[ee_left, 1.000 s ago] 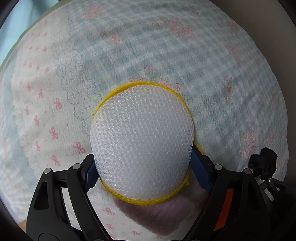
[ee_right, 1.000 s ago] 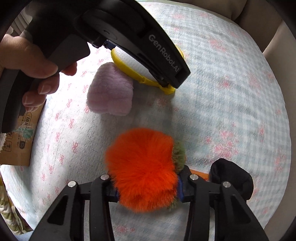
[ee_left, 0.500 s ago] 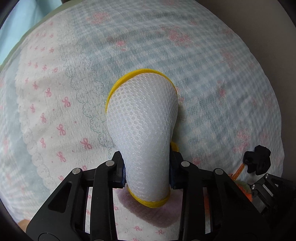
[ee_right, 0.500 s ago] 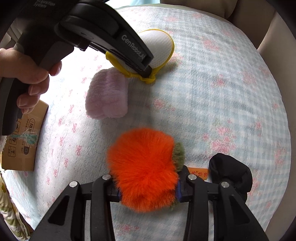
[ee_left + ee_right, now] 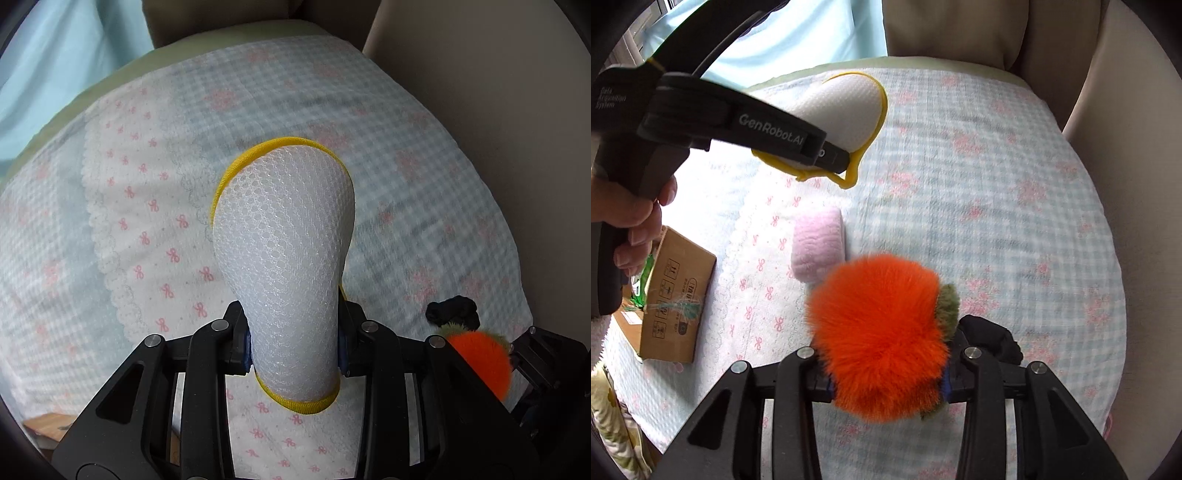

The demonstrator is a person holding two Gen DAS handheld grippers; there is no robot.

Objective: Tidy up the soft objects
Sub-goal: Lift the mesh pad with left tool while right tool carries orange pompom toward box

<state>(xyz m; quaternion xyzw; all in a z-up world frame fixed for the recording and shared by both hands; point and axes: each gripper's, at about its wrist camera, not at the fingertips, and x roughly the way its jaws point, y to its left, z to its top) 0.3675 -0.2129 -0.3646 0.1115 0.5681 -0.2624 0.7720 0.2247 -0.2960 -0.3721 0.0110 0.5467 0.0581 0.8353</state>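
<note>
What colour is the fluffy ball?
The fluffy ball is bright orange with a bit of olive green on one side, seen best from the right wrist.

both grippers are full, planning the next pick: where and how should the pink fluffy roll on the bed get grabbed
Grip the pink roll across its short width at mid-length, coming from above with the fingers on its two long sides. It lies flat on the bedspread, a soft oblong that would likely squash into a firm hold. The orange pom-pom in the right gripper hides its near end, so mid-body is safest.
</note>
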